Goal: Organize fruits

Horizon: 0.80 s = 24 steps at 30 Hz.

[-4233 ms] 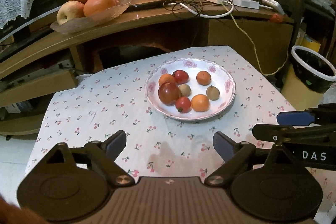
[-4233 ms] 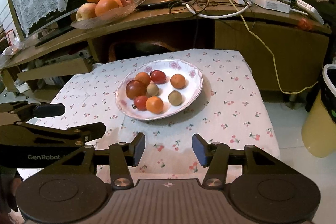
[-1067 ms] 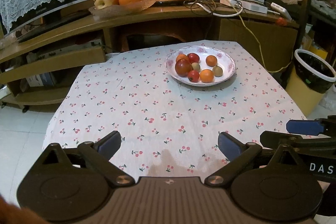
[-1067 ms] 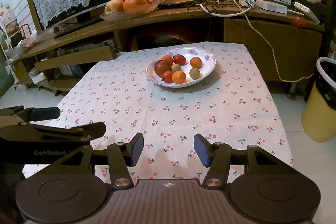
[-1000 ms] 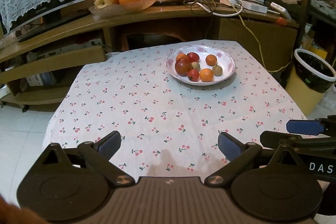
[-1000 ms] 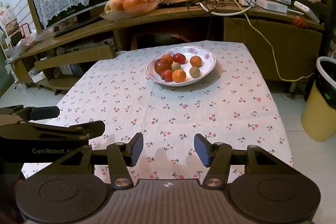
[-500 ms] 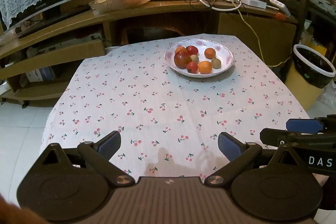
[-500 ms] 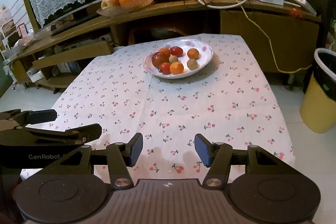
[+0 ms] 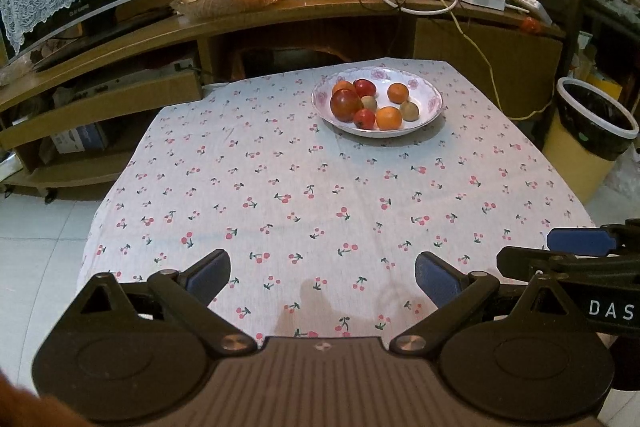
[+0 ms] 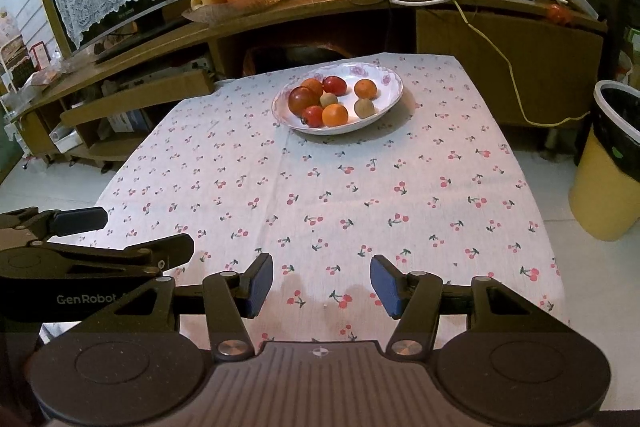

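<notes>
Fruit is sitting piled in a white plate (image 9: 434, 103) with pink flowers on its rim, at the far end of a table (image 9: 280, 187) covered in a cherry-print cloth. 7 small pieces are showing: a large dark red fruit (image 9: 346, 104), 2 smaller red ones, 3 orange ones and 2 brownish-green ones (image 9: 409, 110).

The left gripper (image 9: 322, 277) is hovering over the near edge of the table with its jaws standing wide apart and nothing between them. The right gripper (image 10: 321, 285) is hovering just beside it, jaws also apart and empty, though set narrower. Both are well apart from the plate.

Judging by size and shape, each fruit is probably light, round and smooth, so likely to roll or slip. The red ones may be soft-skinned and could bruise under a hard squeeze. Taking hold across the widest middle of a single fruit, with gentle pressure, is looking safest. The pieces are touching, so an outer one such as the front orange fruit (image 9: 389, 117) is looking easiest to reach.

Compared with about 4 seconds ago, both grippers are now sitting much farther back from the plate, which is appearing smaller and more distant. The fruit arrangement is looking unchanged, and both pairs of jaws are keeping the same spread.
</notes>
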Tool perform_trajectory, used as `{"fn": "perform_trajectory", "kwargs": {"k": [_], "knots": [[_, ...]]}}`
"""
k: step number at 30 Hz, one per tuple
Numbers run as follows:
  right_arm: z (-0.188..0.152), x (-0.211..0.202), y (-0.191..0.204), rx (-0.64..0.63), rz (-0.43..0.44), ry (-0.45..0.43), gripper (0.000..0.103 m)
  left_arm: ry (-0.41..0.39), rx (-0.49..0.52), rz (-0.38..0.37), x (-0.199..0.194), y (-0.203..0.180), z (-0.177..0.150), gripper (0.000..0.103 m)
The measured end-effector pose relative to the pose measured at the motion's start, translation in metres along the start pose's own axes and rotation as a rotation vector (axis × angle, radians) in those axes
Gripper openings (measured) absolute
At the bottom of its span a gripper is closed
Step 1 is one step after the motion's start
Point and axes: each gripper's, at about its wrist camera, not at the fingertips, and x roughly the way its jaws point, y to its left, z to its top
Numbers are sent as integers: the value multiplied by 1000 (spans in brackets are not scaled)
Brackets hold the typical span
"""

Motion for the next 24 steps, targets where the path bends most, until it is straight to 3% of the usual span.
{"fn": "perform_trajectory", "kwargs": {"k": [24], "knots": [[-11,-9,7,-13,20,4,56,-2,8,22,-11,-1,-9,103]]}}
